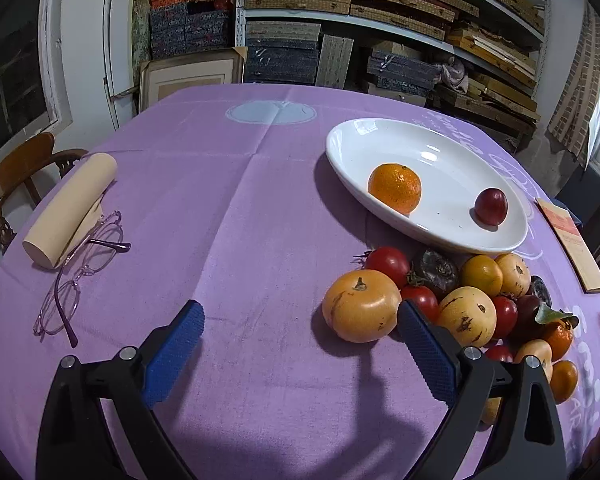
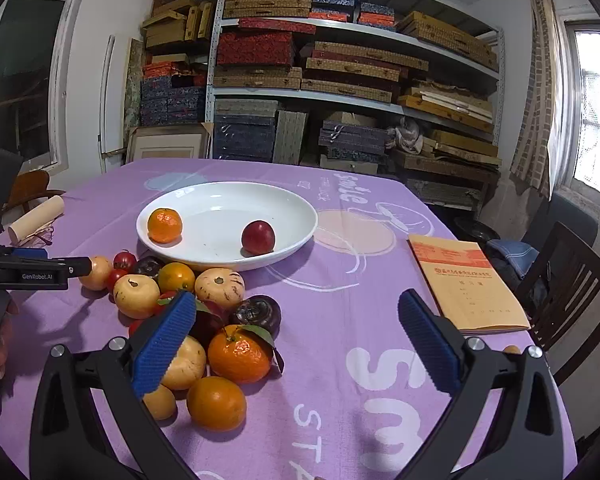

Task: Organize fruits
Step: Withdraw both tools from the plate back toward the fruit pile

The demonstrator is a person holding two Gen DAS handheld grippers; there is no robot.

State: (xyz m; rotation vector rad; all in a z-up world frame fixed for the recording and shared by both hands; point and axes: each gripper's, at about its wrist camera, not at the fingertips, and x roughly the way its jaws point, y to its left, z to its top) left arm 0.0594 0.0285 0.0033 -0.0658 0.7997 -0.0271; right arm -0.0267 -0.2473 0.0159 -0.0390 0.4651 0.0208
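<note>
Shelves of stacked boxes fill the wall behind a table under a purple cloth (image 1: 228, 208).

From the left wrist camera, my left tongs (image 1: 300, 336) hang wide open over bare cloth, holding nothing. The fruit pile (image 1: 460, 304) lies just off the right finger, with a large yellow-orange fruit (image 1: 362, 306) touching or nearly touching that pad. The white plate (image 1: 380, 136) sits ahead and right, beyond the pile, carrying an orange (image 1: 395, 188) and a red fruit (image 1: 491, 206). I judge the next pick should straddle that big fruit squarely, closing gently so neighbours don't roll.

From the right wrist camera, my right tongs (image 2: 292, 340) are also spread wide and empty. The pile sits beside and behind the left finger; a leafy orange (image 2: 240, 354) lies just inside it. The plate is ahead, slightly left.
</note>
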